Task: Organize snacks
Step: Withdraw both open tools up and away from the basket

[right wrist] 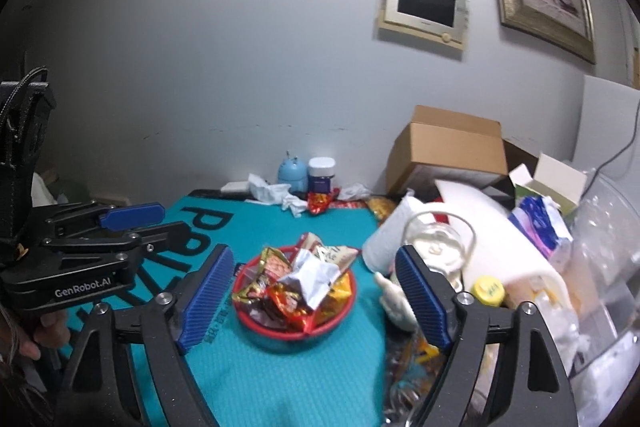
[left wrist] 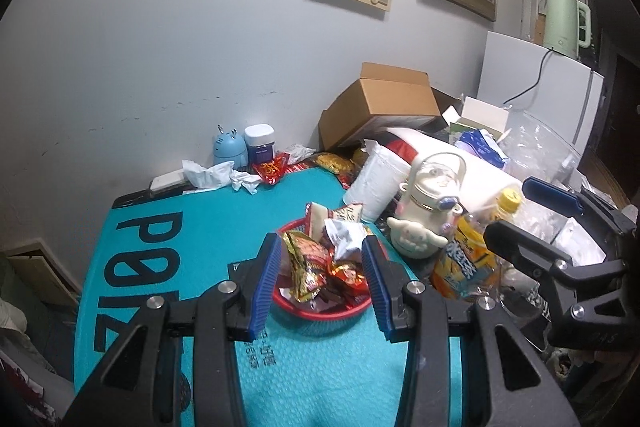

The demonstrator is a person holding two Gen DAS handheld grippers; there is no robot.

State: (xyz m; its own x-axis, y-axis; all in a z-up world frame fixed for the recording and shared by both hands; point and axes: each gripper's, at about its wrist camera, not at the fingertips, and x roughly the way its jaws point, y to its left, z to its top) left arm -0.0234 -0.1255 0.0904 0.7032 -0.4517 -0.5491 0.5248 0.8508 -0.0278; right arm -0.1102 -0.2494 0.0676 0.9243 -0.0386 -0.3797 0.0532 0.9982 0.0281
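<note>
Left gripper [left wrist: 320, 283], nearest: jaws part-way apart, nothing between, hovering before red bowl [left wrist: 320, 309]. Right gripper [right wrist: 314, 297]: jaws wide apart, empty.

Red bowl on teal mat [left wrist: 168, 267] over bench; snack packets [right wrist: 296, 283] heaped above rim: crinkled foil, red, gold, white.

Beside bowl, right: white flask [left wrist: 424, 211], orange drink bottle [left wrist: 464, 263].

Far edge: stray red packet [left wrist: 272, 169], tissues [left wrist: 224, 177], cardboard box [left wrist: 384, 103].

Risk, judged: loose heap may spill if bowl gets nudged; slippery foil may slide from jaws; bottle may topple if brushed.
</note>
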